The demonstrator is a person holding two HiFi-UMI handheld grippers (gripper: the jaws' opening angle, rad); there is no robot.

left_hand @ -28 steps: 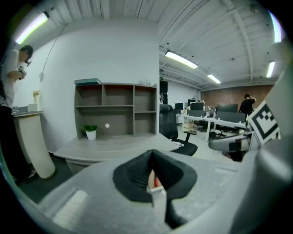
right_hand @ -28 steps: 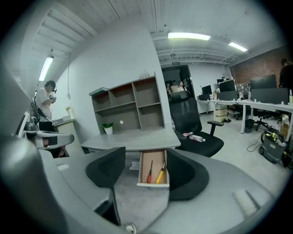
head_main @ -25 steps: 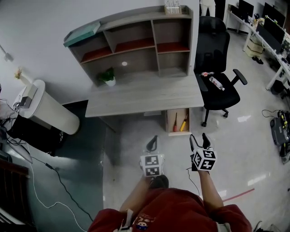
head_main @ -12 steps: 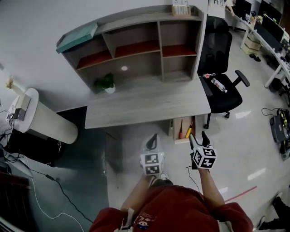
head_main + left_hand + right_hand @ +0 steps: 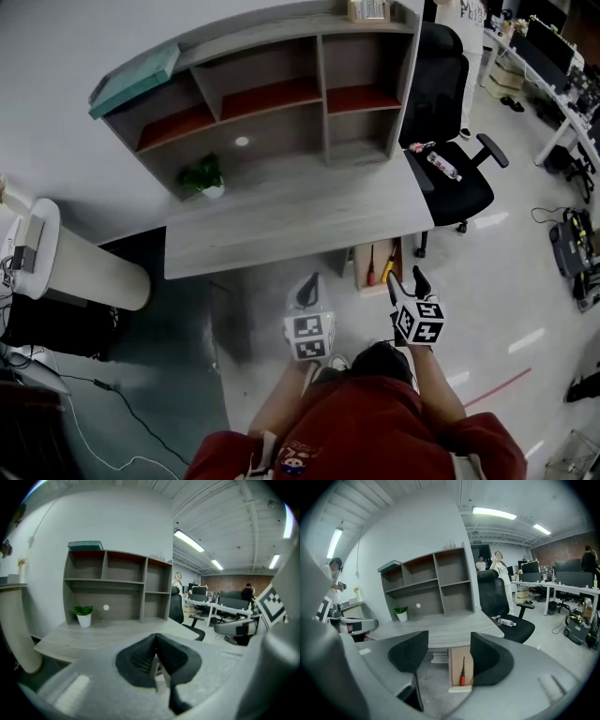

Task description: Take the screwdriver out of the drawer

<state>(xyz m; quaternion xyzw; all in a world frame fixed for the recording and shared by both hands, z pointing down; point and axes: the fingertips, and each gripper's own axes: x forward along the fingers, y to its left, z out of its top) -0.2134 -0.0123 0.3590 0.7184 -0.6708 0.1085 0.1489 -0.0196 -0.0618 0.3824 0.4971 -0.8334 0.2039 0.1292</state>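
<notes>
An open wooden drawer (image 5: 360, 259) juts out under the right end of the grey desk (image 5: 281, 220). Inside it lie a red-handled screwdriver (image 5: 372, 271) and a yellow-handled tool (image 5: 387, 272). My right gripper (image 5: 407, 279) is open and empty, just in front of the drawer's front edge. In the right gripper view, the drawer (image 5: 455, 667) and red screwdriver (image 5: 462, 673) show between the spread jaws of my right gripper (image 5: 449, 658). My left gripper (image 5: 307, 292) is shut on nothing, left of the drawer and near the desk edge; its jaws meet in the left gripper view (image 5: 156, 651).
A hutch with shelves (image 5: 272, 94) stands on the desk beside a small potted plant (image 5: 204, 176). A black office chair (image 5: 450, 178) carrying a bottle (image 5: 441, 167) sits right of the desk. A white cylinder (image 5: 80, 267) stands at left. People stand by far desks (image 5: 497, 569).
Both grippers have come closer to the desk. The right gripper now sits nearly at the drawer's front edge. Neither gripper's state has changed.
</notes>
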